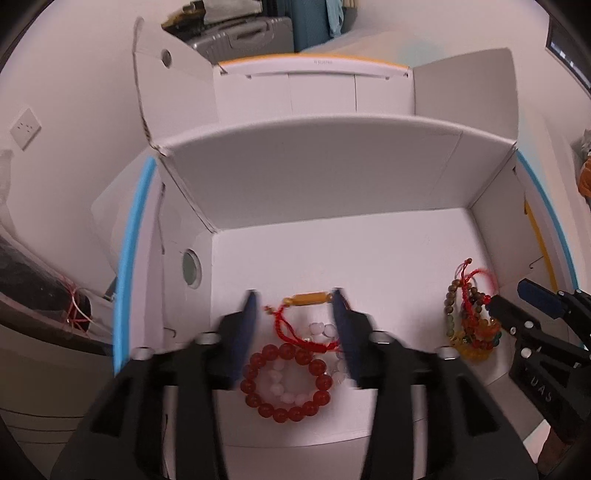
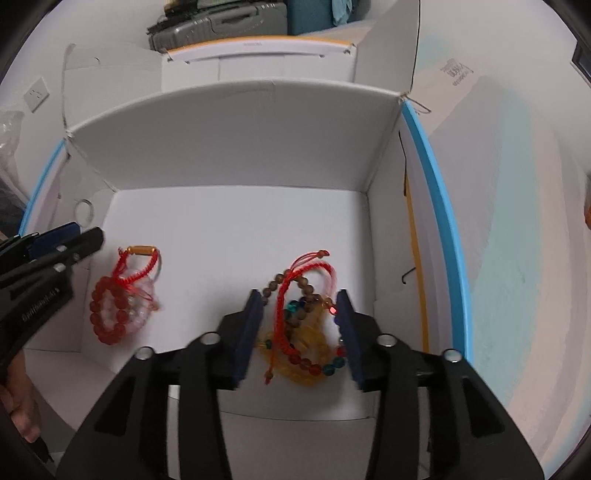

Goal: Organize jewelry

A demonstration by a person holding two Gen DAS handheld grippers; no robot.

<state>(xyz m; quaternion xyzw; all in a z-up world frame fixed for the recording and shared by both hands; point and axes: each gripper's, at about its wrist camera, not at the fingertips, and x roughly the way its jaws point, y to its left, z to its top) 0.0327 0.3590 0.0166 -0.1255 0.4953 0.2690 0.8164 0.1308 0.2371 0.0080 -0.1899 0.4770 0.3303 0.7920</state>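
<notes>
Both tongs hang open inside the white cardboard box (image 1: 332, 177): left tongs (image 1: 298, 302) over the red bead bracelet (image 1: 286, 382), right tongs (image 2: 300, 302) over the mixed bracelet pile (image 2: 306, 332).

I see a white wall with a socket plate (image 1: 25, 127) at nine o'clock, grey suitcases (image 1: 240, 31) (stacked) at twelve.

Inside open box (image 2: 236, 140), on its floor: bead bracelet pile (image 2: 122, 299) at 9 o'clock, tangled bracelet heap (image 2: 306, 332) toward 4 o'clock, well apart. Suitcase (image 2: 218, 22) behind box at 12 o'clock. Wall socket (image 2: 36, 94) at 10 o'clock.
</notes>
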